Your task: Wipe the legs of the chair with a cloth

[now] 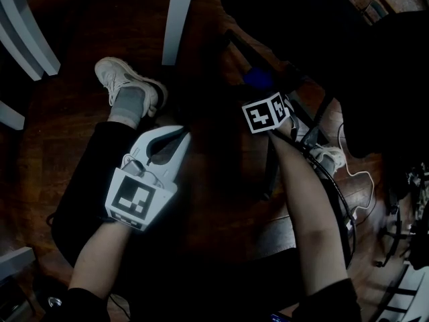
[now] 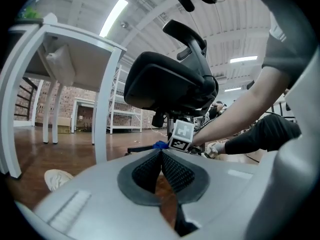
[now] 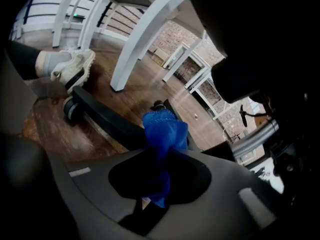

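Blue cloth (image 3: 162,129) clamped in right hand-held gripper (image 3: 162,151)

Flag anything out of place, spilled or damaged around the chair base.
Nothing stands out. The right gripper is shut on the blue cloth, close to a black chair leg; the left gripper is shut and empty. The wooden floor shows no spill, and no damage is visible.

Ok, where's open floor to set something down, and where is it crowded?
Bare wooden floor shows between the white table legs, beyond the sneaker, and also left of it. The right side is crowded, with cables and the chair leg.
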Motion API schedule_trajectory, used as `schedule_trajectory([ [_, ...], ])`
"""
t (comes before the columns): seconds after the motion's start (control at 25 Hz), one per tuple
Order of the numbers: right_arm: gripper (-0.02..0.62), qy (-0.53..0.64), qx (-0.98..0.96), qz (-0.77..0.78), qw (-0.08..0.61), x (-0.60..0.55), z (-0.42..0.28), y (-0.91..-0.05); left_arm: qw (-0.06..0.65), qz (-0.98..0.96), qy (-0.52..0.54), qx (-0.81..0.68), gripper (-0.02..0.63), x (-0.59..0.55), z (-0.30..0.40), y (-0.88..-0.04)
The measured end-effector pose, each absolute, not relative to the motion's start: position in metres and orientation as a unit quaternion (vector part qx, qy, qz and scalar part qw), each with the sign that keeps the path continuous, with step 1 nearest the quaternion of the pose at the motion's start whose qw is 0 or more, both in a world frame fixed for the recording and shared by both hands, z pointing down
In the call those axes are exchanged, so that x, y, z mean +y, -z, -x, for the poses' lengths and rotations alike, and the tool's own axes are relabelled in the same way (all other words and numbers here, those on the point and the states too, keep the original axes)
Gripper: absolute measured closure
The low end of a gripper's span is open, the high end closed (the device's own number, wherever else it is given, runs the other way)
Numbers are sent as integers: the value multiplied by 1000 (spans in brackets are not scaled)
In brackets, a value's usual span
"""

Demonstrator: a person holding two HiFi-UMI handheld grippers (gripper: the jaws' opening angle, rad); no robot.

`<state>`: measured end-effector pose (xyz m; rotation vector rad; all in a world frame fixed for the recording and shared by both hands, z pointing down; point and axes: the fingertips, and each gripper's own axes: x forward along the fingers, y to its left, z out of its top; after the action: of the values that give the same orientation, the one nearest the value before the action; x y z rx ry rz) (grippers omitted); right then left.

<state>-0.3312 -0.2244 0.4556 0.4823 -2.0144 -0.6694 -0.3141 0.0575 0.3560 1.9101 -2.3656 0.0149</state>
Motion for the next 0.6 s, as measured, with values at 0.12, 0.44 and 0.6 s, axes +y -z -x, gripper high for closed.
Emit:
schedule_trajectory([
  [0.12, 508, 296, -814, -179, 467, -213, 333, -459, 44, -631, -8, -775, 601, 57, 313, -351],
  [0.44, 508, 327, -804, -148, 474, -192, 342, -467, -9, -630, -92, -771, 601, 59, 308, -350],
  [0.6, 508, 320, -808, -136, 476, -178, 347, -471, -7, -642, -75, -763, 601, 58, 300, -346],
])
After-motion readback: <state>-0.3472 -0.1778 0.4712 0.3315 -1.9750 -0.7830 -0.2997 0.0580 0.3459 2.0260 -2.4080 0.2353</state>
